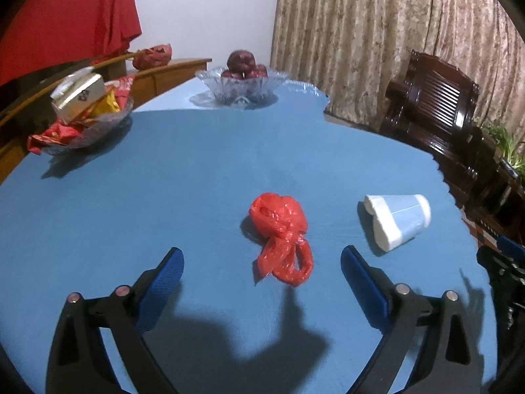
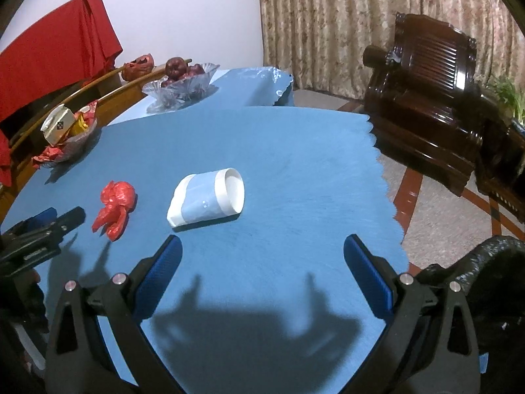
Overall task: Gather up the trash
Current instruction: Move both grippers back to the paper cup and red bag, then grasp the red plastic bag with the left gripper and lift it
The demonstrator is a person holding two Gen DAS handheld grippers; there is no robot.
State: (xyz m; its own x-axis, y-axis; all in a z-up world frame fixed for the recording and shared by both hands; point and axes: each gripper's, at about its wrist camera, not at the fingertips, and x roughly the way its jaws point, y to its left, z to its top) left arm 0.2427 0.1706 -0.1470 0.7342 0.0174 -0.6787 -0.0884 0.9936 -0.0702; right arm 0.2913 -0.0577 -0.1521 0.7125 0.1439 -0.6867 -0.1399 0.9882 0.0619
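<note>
A crumpled red plastic bag [image 1: 280, 234] lies on the blue tablecloth [image 1: 164, 197], just ahead of my left gripper [image 1: 262, 256], which is open with nothing between its blue fingers. A squashed white and light-blue paper cup [image 1: 397, 220] lies on its side to the bag's right. In the right wrist view the cup [image 2: 206, 197] lies ahead and slightly left of my open right gripper [image 2: 262, 246], with the red bag [image 2: 115, 208] farther left. The left gripper [image 2: 49, 223] shows at that view's left edge.
A glass bowl of snack packets [image 1: 82, 111] stands at the far left. A glass bowl of red apples [image 1: 241, 82] stands at the back. A dark wooden chair [image 2: 433, 98] stands beyond the table's right edge. Red cloth [image 2: 49, 62] hangs over a wooden rail at the left.
</note>
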